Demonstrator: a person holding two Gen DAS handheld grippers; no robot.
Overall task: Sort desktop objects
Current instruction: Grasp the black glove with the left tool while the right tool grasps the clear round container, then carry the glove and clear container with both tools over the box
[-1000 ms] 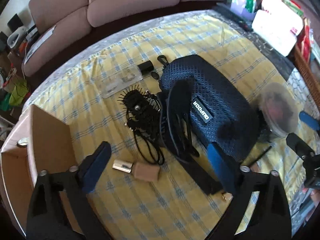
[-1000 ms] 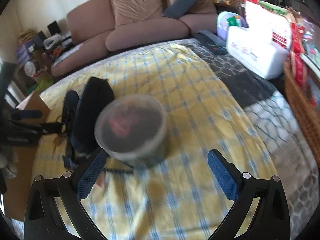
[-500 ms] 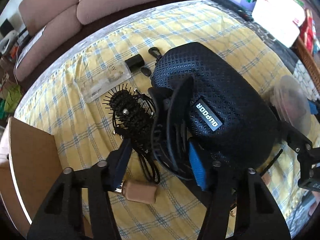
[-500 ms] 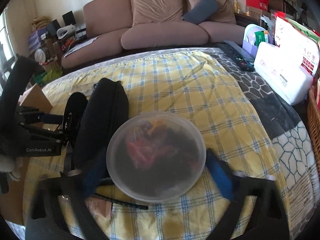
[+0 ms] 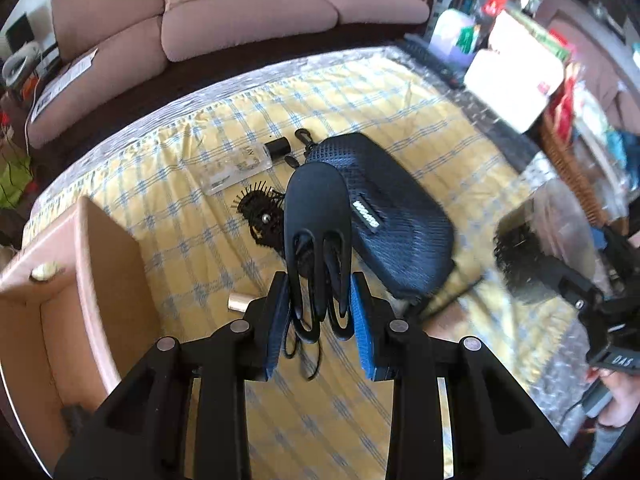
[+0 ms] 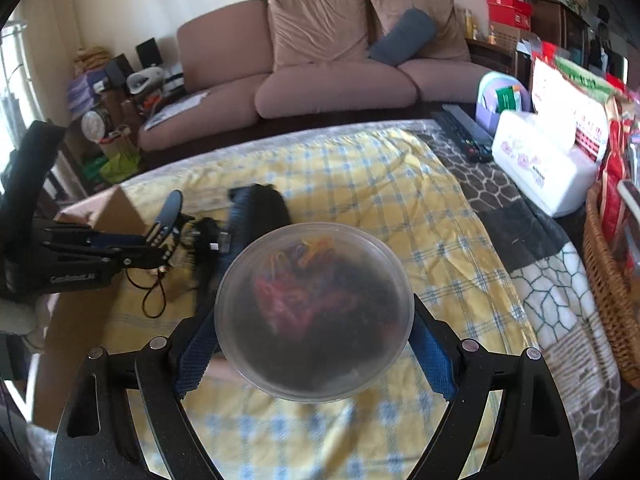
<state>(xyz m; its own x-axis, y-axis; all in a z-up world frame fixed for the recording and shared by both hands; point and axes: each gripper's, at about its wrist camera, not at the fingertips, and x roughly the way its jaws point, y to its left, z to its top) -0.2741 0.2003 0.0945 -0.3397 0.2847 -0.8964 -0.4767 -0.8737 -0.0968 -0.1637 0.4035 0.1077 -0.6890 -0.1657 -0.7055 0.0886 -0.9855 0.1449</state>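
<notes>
My left gripper (image 5: pixel 320 320) is shut on a black claw hair clip (image 5: pixel 316 220) and holds it above the yellow checked cloth (image 5: pixel 192 240). A thin black cord (image 5: pixel 308 356) hangs from it. My right gripper (image 6: pixel 314 344) is shut on a round clear plastic tub (image 6: pixel 314 312) of red and dark hair ties, lifted off the cloth. A dark blue mesh pouch (image 5: pixel 392 216), a black round hairbrush (image 5: pixel 260 212), a clear bottle with a black cap (image 5: pixel 240 164) and a small tan tube (image 5: pixel 238 304) lie on the cloth. The left gripper (image 6: pixel 120 252) also shows in the right wrist view.
An open cardboard box (image 5: pixel 76 292) stands at the left edge of the table. A white tissue box (image 6: pixel 540 164), a remote (image 6: pixel 464 132) and a wicker basket (image 6: pixel 608 280) sit on the right side. A brown sofa (image 6: pixel 332 72) is behind.
My left gripper closed on the claw clip and lifted it off the pouch. My right gripper closed on the plastic tub and raised it from the cloth.
</notes>
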